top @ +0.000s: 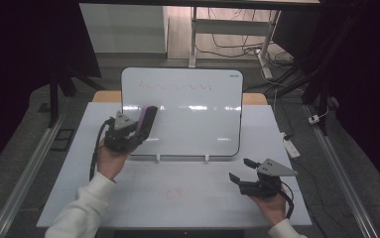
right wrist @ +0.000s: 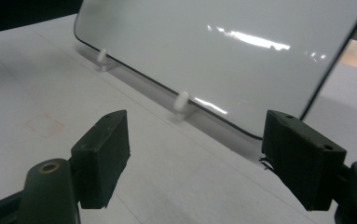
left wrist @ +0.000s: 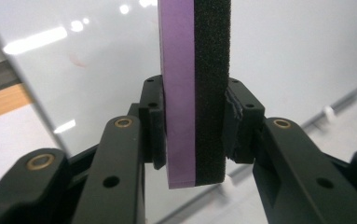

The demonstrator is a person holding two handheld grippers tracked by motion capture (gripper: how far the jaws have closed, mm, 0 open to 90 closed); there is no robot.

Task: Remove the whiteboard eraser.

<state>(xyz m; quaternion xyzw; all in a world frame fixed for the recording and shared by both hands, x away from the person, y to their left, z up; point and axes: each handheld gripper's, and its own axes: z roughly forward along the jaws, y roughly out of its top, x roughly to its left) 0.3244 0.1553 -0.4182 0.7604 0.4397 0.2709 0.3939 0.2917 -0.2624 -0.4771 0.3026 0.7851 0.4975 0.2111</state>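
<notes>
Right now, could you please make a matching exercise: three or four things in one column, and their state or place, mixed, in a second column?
1. left tool
2. right tool
3. eraser
4. whiteboard

a. stands propped on white pegs
b. open, nothing between its jaws
c. purple on one side, black foam on the other
d. shut on the eraser

Pairs: 1-d, 2-b, 3-c, 4-a

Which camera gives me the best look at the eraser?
The left gripper view: the eraser sits close up, its purple back and black foam clamped between the jaws. The high view shows it small, against the whiteboard.
</notes>
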